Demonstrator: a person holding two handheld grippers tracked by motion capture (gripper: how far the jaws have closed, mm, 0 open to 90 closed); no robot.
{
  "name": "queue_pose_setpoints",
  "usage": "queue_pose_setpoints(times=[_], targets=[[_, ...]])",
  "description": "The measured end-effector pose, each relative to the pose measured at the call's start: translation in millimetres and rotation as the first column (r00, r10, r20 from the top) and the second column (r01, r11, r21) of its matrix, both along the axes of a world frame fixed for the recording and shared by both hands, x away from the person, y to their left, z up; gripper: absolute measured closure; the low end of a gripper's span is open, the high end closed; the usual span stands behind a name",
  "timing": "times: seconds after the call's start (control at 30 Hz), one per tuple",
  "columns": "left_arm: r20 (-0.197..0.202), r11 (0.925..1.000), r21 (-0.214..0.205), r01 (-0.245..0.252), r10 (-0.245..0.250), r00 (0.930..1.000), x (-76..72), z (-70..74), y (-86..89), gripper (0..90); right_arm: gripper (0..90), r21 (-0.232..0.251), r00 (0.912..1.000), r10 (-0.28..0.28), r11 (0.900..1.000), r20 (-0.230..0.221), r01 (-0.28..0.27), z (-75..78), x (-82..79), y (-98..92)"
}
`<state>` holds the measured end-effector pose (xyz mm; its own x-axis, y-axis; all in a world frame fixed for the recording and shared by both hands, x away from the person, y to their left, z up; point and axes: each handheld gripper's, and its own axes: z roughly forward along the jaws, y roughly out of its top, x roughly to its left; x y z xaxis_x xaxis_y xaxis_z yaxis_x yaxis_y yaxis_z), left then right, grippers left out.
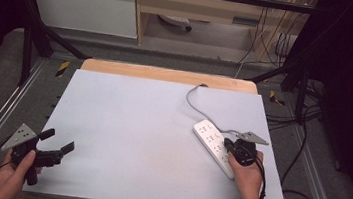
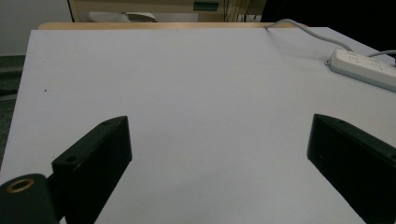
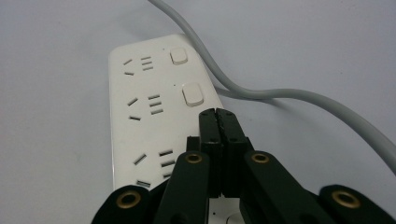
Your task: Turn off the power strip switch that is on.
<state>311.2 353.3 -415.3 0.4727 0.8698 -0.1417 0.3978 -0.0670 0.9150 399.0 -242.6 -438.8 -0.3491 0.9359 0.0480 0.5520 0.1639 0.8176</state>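
A white power strip (image 1: 213, 145) lies on the right part of the pale mat, its grey cable (image 1: 192, 99) running toward the table's far edge. In the right gripper view the power strip (image 3: 140, 116) shows several sockets and two white switch buttons (image 3: 192, 94). My right gripper (image 3: 218, 116) is shut with nothing between its jaws, its tips just over the strip near the closer button. In the high view my right gripper (image 1: 229, 145) sits over the strip's near half. My left gripper (image 1: 58, 141) stands open near the front left corner, and the left gripper view looks across the mat to the power strip (image 2: 362, 67).
The pale mat (image 1: 136, 125) covers a wooden table (image 1: 167, 74). A black frame surrounds it, with floor cables (image 1: 305, 144) at the right. A white cabinet and wooden furniture stand behind.
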Motion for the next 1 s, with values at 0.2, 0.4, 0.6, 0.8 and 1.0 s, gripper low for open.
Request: queue_pose_setpoints(times=[0.2,0.4,0.6,0.8,1.0], targets=[[0.0,1.0,0.001,0.0,0.0,1.0,0.0,0.0,-0.2,6.6,90.0,-0.003,1.0,0.003,1.0,-0.001,-0.003,-0.1,0.0,0.4],[-0.001,1.0,0.002,0.001,-0.001,1.0,-0.1,-0.1,-0.3,6.7,90.0,-0.013,1.0,0.002,0.9999,0.003,-0.002,-0.2,-0.2,2.1],[0.0,1.0,0.004,0.003,-0.003,1.0,-0.1,0.0,-0.4,6.7,90.0,-0.036,1.0,-0.003,0.9993,0.008,0.003,0.0,-1.2,4.7],[0.0,1.0,0.004,0.003,-0.003,1.0,-0.1,0.0,-0.3,6.7,90.0,-0.039,0.9999,-0.005,0.9992,0.012,0.005,-0.6,-2.0,6.6],[-0.001,1.0,0.004,0.003,-0.003,1.0,-0.1,-0.1,-0.4,6.8,90.0,-0.038,1.0,-0.005,0.9993,0.006,0.006,-0.1,-2.4,6.8]])
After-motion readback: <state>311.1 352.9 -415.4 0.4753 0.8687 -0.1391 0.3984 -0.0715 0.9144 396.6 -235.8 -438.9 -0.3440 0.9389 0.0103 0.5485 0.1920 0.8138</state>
